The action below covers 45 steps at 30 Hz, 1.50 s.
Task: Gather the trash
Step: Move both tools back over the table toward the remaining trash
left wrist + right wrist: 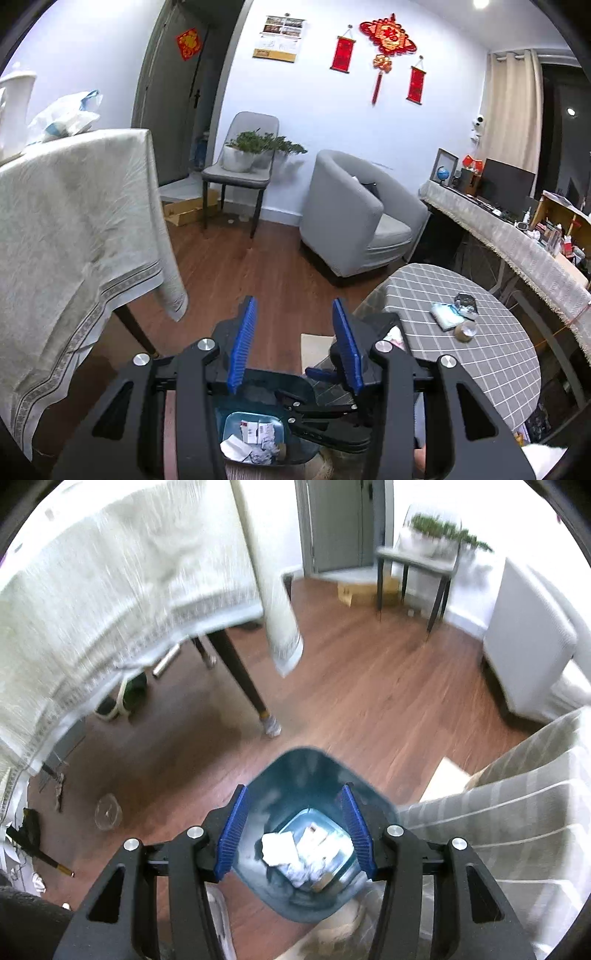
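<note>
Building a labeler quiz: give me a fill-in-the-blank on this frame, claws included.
1. The crumpled paper lies inside the teal ____.
2. Both the left claw and the right claw hold ____.
3. The potted plant stands on a grey ____.
4. The tape roll sits on a table with a ____ cloth.

Missing words: bin; nothing; chair; checked

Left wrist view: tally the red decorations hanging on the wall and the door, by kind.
Red scrolls: 2
Red knot ornament: 1
Red diamond paper on door: 1
Total: 4
</note>
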{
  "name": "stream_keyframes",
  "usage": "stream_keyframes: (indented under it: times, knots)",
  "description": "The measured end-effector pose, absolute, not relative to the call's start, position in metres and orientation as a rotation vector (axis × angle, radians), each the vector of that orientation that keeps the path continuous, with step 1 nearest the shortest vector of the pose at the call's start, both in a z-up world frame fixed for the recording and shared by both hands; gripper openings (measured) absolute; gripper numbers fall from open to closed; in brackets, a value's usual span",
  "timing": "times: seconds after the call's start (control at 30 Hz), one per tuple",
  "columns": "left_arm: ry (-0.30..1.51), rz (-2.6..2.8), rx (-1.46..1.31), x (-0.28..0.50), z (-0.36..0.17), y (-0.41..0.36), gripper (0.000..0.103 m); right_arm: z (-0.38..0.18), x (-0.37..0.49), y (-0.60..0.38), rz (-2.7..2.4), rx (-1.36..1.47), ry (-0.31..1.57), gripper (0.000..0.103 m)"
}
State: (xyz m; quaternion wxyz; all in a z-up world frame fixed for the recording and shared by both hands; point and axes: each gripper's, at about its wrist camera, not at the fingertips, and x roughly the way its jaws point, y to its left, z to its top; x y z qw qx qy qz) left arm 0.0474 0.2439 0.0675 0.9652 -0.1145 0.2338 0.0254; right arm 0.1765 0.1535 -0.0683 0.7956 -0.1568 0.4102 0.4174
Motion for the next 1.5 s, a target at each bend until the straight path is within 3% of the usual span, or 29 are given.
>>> stream_keyframes:
  times: [0.43, 0.8, 0.97, 1.17, 1.5]
  knots:
    - [0.478, 0.003, -0.193, 0.081, 0.070, 0.191, 0.062, -0.007, 0.195, 0.069, 0.798, -0.269, 0.721, 0.070]
    - [0.520, -0.045, -0.154, 0.115, 0.057, 0.125, 0.077, 0.010, 0.231, -0.025, 0.665, -0.200, 0.694, 0.074]
    - [0.536, -0.054, -0.154, 0.129, 0.050, 0.101, 0.088, 0.013, 0.245, -0.066, 0.609, -0.181, 0.688, 0.077]
    - [0.565, -0.045, -0.121, 0.147, 0.037, 0.060, 0.092, 0.022, 0.268, -0.111, 0.580, -0.185, 0.674, 0.089]
    - [0.652, -0.046, -0.080, 0.181, 0.008, 0.001, 0.095, 0.035, 0.315, -0.162, 0.581, -0.214, 0.685, 0.094]
